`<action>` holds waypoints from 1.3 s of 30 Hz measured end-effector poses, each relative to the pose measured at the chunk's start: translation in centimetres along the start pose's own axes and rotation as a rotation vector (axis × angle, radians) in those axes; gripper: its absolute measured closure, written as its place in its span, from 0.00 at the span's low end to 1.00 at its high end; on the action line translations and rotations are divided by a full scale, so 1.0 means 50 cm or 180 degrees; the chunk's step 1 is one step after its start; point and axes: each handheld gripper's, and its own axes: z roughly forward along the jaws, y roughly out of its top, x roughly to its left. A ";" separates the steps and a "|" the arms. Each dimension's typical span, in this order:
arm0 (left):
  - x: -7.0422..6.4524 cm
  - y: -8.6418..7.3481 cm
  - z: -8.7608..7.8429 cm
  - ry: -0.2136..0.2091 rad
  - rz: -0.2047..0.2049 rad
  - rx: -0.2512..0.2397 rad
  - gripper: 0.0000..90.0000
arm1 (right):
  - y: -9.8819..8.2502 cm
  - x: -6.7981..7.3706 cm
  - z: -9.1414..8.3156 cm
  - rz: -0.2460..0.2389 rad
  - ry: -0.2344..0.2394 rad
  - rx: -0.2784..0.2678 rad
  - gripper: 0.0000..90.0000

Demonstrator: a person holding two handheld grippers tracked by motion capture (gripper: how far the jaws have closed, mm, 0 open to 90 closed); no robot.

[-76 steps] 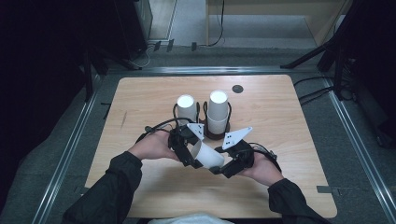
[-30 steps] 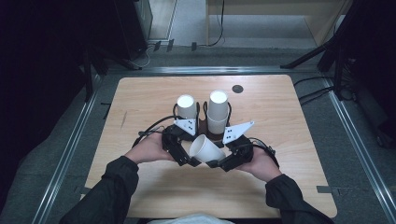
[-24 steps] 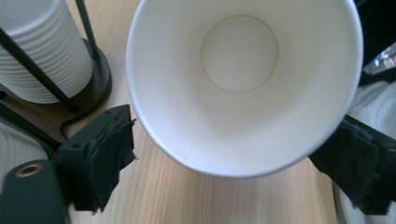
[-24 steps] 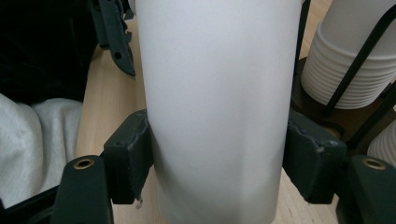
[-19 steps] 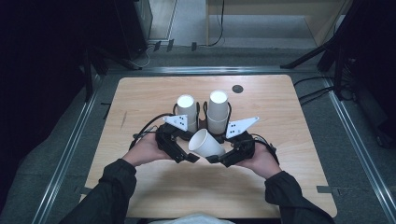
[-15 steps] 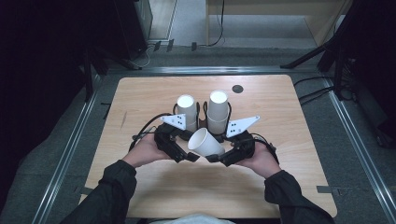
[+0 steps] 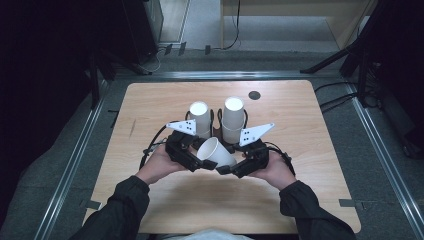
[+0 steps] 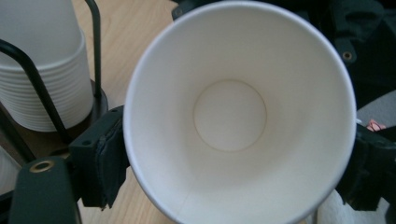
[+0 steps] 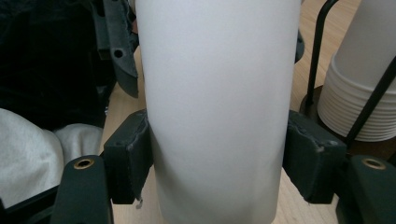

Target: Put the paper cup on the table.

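A white paper cup [image 7: 216,151] is held up over the near middle of the wooden table [image 7: 310,150], lying tilted between the two hand-held grippers, its open mouth turned toward the left gripper [image 7: 192,159] and its base end toward the right gripper [image 7: 235,167]. In the left gripper view the cup mouth [image 8: 236,112] faces the camera, with the left pad [image 8: 103,158] touching the rim on one side and the other pad [image 8: 369,172] at the rim on the far side; these jaws have just been closing, with the cup rim between them, so the left looks clamped on the mouth end. In the right gripper view the cup wall [image 9: 217,107] runs upright between the two pads [image 9: 128,161], both pressed on it, so the right is gripping the cup body. Just behind the cup stand two stacks of upside-down paper cups, left stack [image 7: 200,118] and right stack [image 7: 233,119], in a black wire holder [image 7: 215,120]. A small dark round disc [image 7: 254,95] sits at the table's far edge. Dark sleeves [image 7: 120,210] come in from the bottom.
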 end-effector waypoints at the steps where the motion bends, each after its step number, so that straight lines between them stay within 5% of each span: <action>1: 0.000 0.000 -0.001 0.0002 -0.0004 -0.0022 0.16 | 0.000 0.000 0.001 -0.0004 0.0005 0.0002 0.35; 20: -0.003 -0.005 0.005 0.0013 -0.0031 0.0006 0.23 | -0.003 -0.002 0.011 0.0051 0.0058 0.0068 0.35; 28: -0.002 -0.004 0.008 0.0039 -0.0023 0.0031 0.24 | -0.006 -0.007 0.010 0.0210 0.0127 0.0064 0.34; 39: 0.006 -0.003 0.006 0.0030 -0.0046 0.0087 0.24 | -0.015 -0.005 0.014 0.0204 -0.0037 0.0249 0.23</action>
